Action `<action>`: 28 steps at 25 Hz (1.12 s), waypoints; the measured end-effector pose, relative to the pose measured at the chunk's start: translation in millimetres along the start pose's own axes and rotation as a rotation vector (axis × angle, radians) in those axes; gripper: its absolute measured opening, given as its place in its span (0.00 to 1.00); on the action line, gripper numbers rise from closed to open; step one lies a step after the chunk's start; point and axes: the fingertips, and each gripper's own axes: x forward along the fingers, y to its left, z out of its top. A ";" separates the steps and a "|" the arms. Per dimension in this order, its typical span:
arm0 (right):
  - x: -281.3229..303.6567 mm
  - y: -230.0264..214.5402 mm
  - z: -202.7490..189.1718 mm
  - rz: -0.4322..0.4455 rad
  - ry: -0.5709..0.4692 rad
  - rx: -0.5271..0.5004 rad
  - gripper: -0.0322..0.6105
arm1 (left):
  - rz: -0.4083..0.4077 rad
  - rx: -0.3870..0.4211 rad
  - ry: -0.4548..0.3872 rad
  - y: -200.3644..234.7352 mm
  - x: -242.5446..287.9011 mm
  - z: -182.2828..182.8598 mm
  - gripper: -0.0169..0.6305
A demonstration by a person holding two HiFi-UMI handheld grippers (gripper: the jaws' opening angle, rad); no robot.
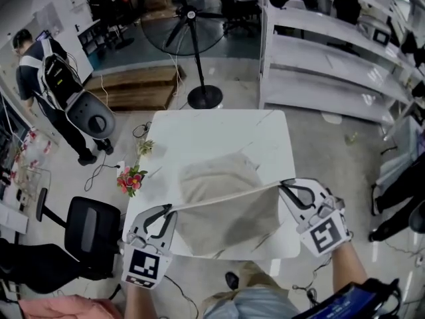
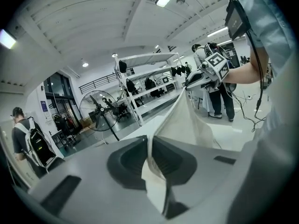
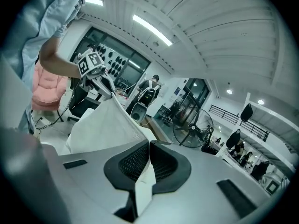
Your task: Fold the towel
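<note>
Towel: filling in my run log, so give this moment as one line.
left gripper: shut on towel corner | right gripper: shut on towel corner | towel: edge taut between them, rest on table

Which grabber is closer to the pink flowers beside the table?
Left. The left gripper grips the towel corner near the flowers; the right gripper grips the opposite corner, across the table.

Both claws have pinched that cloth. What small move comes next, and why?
Probably carry both forward toward the far edge of the towel: left gripper and right gripper each clamp a near corner, the edge taut between them, the rest lying on the table.
</note>
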 end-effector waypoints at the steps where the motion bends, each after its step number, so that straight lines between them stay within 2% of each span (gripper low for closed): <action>1: 6.2 -1.6 -3.5 0.006 0.007 0.002 0.09 | -0.003 -0.004 0.007 2.8 5.9 -3.6 0.08; 14: 91.4 -14.3 -61.1 0.080 0.083 0.056 0.09 | -0.046 -0.086 0.110 31.3 90.0 -65.3 0.09; 28: 165.7 -34.0 -111.8 0.135 0.144 0.104 0.09 | -0.103 -0.130 0.196 59.5 167.0 -106.7 0.09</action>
